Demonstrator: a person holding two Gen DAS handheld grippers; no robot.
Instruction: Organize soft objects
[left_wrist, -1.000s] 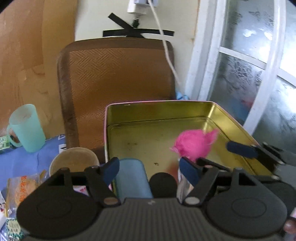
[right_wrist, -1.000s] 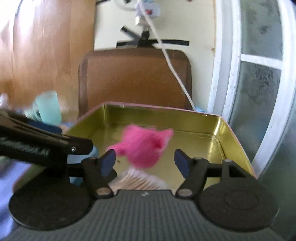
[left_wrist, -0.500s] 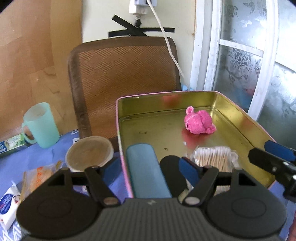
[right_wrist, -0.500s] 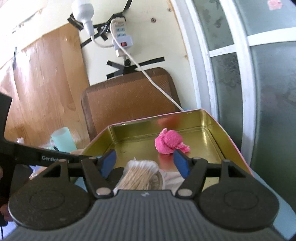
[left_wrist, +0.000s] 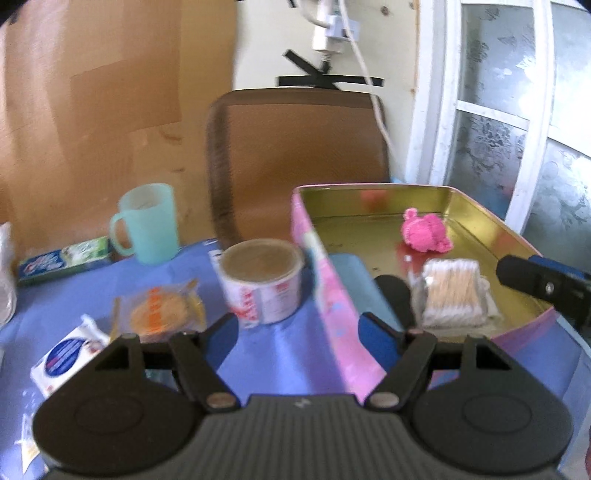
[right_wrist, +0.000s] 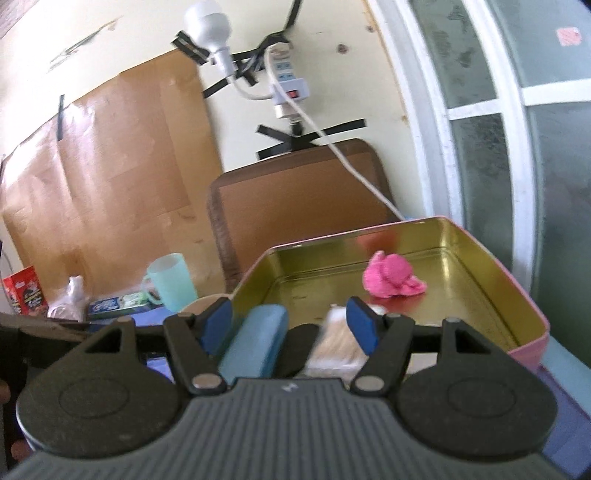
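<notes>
The pink soft toy (left_wrist: 424, 232) lies alone toward the far wall of the gold-lined tin (left_wrist: 476, 206), beyond a cotton-swab pack (left_wrist: 452, 291), a black disc (left_wrist: 393, 291) and a blue case (right_wrist: 255, 343). A second ago it was airborne between the right gripper's pads. The left gripper (left_wrist: 297, 338) and right gripper (right_wrist: 286, 323) are wide and empty. Now the left straddles the tin's pink wall, a taped tub (left_wrist: 260, 280) just outside.

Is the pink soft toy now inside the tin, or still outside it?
Inside. The pink toy lies on the gold floor of the tin, near the far wall, and no gripper touches it.
</notes>
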